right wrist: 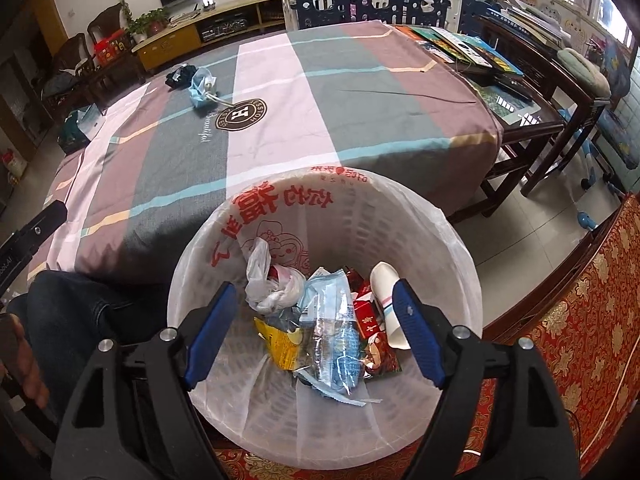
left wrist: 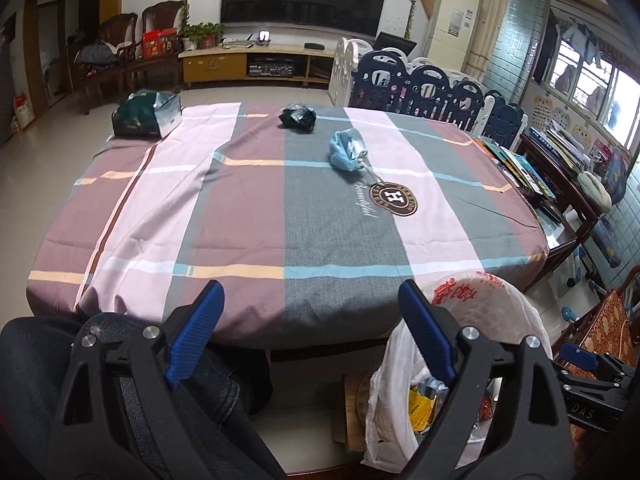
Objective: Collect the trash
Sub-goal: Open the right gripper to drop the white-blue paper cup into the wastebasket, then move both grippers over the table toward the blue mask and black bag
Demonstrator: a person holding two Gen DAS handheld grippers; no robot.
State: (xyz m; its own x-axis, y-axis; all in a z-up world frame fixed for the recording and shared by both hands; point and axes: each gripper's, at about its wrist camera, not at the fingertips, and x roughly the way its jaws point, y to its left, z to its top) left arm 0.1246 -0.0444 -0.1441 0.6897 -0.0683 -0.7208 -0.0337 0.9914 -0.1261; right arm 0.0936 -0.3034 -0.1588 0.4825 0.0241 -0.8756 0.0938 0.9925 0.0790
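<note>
A white bin lined with a printed plastic bag (right wrist: 448, 240) stands at the near edge of the table and holds several wrappers, a white bag and a paper cup (right wrist: 386, 304). My right gripper (right wrist: 314, 330) is open and empty right above the bin. On the striped tablecloth lie a crumpled light-blue piece of trash (left wrist: 345, 149), a dark crumpled wrapper (left wrist: 298, 117) and a dark green bag (left wrist: 146, 114) at the far left corner. My left gripper (left wrist: 310, 330) is open and empty, above the table's near edge. The bin also shows in the left wrist view (left wrist: 516, 312).
A side table with books (right wrist: 472, 54) stands to the right. A red patterned seat (right wrist: 580, 340) is beside the bin. Blue and white playpen panels (left wrist: 432, 88) stand behind the table. A person's legs in dark jeans (left wrist: 36, 364) are at the near left.
</note>
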